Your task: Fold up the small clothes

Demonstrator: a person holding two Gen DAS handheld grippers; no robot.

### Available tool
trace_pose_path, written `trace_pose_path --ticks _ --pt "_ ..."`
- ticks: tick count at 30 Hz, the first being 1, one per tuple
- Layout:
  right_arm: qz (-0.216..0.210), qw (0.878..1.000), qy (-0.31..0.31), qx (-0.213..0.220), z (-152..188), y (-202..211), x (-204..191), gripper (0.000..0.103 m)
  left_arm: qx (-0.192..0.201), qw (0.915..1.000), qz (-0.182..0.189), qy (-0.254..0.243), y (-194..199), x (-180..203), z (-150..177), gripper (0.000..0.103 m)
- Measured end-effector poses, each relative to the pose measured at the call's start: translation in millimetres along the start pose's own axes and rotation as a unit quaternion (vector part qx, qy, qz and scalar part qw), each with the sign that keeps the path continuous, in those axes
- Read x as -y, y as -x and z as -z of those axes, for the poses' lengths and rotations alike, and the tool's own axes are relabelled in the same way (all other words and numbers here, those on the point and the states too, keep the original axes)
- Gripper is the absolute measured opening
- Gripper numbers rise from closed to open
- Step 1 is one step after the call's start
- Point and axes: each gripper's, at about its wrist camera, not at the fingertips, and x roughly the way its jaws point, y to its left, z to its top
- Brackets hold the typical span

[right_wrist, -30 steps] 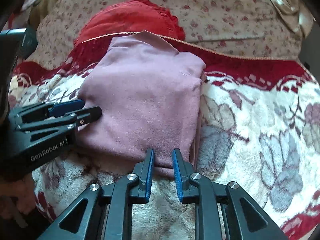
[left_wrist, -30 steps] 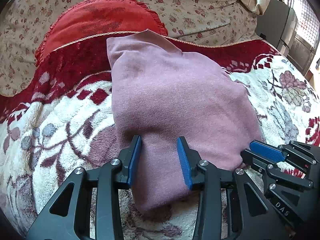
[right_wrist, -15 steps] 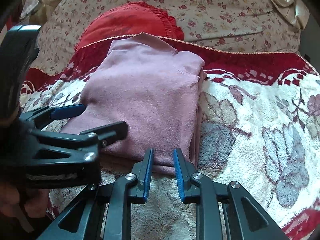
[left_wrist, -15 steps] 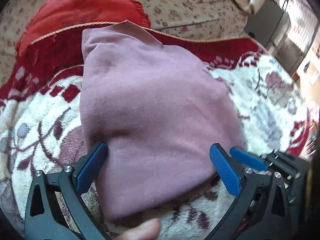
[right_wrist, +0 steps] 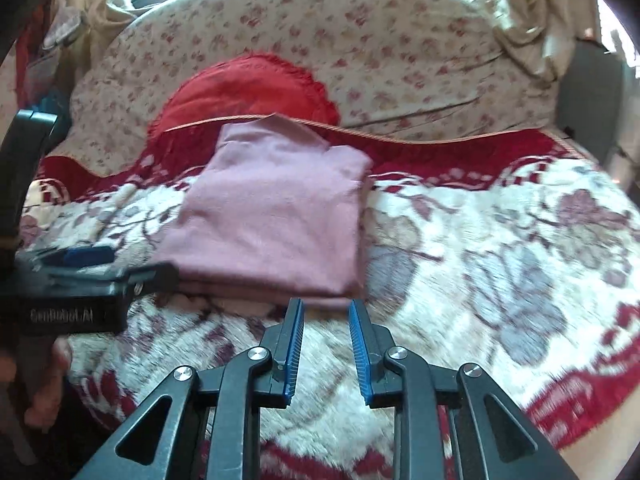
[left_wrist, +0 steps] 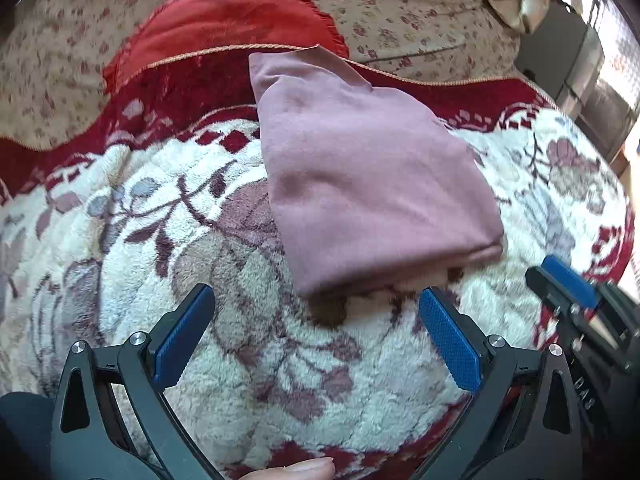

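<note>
Both tools, left (left_wrist: 316, 334) wide, right (right_wrist: 325, 344) narrowly parted, hover empty above floral blanket (right_wrist: 480, 240) bearing folded pink garment (right_wrist: 276, 212).

Both grippers (left_wrist: 316, 336) (right_wrist: 324, 344) are black skeletal frames with silver screws, ribbed blue finger pads (left_wrist: 448, 344); white "GenRobot.AI" lettering (right_wrist: 62, 315).

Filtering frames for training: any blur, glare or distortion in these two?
Left wrist: pink garment mostly sharp, window blown out top right, heavy fisheye curvature. Right wrist: motion blur softens blanket and left gripper; window glare along the top.
</note>
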Motion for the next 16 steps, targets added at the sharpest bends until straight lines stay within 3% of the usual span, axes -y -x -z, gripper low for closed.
trace_pose_path --ticks 6,16 --pt "0.012 0.999 -0.021 0.025 -4.1 1.3 8.6 0.023 0.019 0.9995 -0.002 -0.026 3.5 9.1 1.6 0.102" --pt "0.002 1.000 -0.023 0.020 -7.6 -6.7 4.2 0.024 0.029 0.9989 -0.012 -0.036 3.3 11.7 2.2 0.102"
